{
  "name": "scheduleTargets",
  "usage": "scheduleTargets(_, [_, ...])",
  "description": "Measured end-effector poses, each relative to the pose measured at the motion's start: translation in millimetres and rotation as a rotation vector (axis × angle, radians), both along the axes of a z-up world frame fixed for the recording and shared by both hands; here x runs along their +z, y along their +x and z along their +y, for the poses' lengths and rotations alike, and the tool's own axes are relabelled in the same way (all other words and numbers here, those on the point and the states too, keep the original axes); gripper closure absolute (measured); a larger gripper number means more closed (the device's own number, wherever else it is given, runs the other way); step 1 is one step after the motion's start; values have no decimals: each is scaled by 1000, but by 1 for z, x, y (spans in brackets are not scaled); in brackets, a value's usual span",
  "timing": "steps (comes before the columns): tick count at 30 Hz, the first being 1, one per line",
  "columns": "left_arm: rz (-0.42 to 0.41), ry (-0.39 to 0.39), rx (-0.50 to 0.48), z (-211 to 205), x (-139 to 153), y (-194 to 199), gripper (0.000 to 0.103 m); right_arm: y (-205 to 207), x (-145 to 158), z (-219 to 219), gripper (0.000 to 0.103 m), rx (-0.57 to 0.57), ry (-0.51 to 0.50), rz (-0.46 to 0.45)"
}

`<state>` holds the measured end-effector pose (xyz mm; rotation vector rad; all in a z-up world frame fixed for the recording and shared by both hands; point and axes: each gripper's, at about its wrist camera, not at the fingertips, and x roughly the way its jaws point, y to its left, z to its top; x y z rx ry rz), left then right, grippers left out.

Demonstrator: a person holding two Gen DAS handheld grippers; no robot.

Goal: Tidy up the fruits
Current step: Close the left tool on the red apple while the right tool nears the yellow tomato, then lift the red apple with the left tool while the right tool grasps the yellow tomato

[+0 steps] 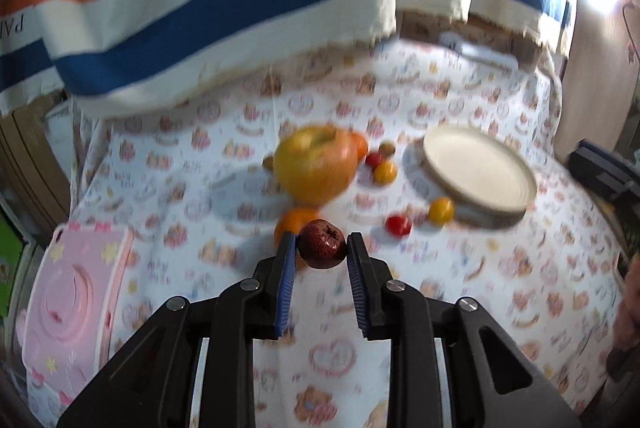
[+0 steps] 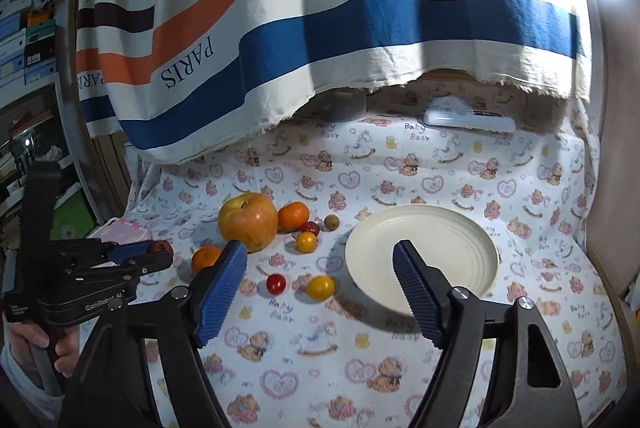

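In the left wrist view, the left gripper (image 1: 322, 248) has its jaws pinching a small dark red fruit (image 1: 322, 244) between the blue pads, lifted above the surface (image 1: 460, 288), which is covered by a cloth printed with bears and hearts. Just beyond the held fruit lies a tangerine (image 1: 294, 222), partly hidden by the left jaw. Farther off sits a large apple (image 1: 316, 166), blurred, with a second tangerine (image 1: 360, 144) showing at its far right edge. To the right of the apple lie a red tomato (image 1: 374, 159), a yellow tomato (image 1: 385, 171) and a small brown fruit (image 1: 387, 148). Nearer, another red tomato (image 1: 399, 225) and yellow tomato (image 1: 441, 210) lie just left of a white plate (image 1: 480, 168). A pink box (image 1: 72, 292) rests at the near left. A striped cloth (image 1: 224, 8) marked PARIS hangs at the far side.

In the right wrist view, the right gripper (image 2: 320, 280) has its jaws spread wide with nothing between them, hanging over the near part of the surface (image 2: 400, 368). The plate (image 2: 460, 236) lies behind the right jaw. The apple (image 2: 248, 222) stands at the far left, with one tangerine (image 2: 293, 215) just to its right and the other (image 2: 205, 258) near the left jaw. A red tomato (image 2: 276, 284) and a yellow tomato (image 2: 321, 287) lie between the jaws. At the far left edge the left gripper (image 2: 160, 250) holds the dark red fruit (image 2: 161, 248), with a hand (image 2: 36, 344) on its handle.
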<state>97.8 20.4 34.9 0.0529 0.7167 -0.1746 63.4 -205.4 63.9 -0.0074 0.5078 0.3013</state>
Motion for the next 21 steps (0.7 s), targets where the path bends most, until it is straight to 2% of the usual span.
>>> scheduleTargets(4, [-39,-43,-6,-6,24,17,78,36,-5,15,39,18,9,70])
scheduleTargets(7, [-68,-68,-5,-7,35,25,78,64,-24,23,49,53,37,164])
scheduleTargets(9, [-73,-89,-4,-6,36,30,78,77,-40,26,52,69,49,213])
scheduleTargets(14, [-55,-88,13,-4,14,45,78,93,-72,25,54,107,56,322])
scheduleTargets(17, [25,-93,-24,-5,-5,55,78,101,-87,24,55,104,58,363])
scheduleTargets(19, [18,-47,-5,-6,-10,55,78,105,-95,24,56,106,62,390])
scheduleTargets(21, [19,-61,-20,-5,-9,53,78,107,-99,23,57,105,65,414])
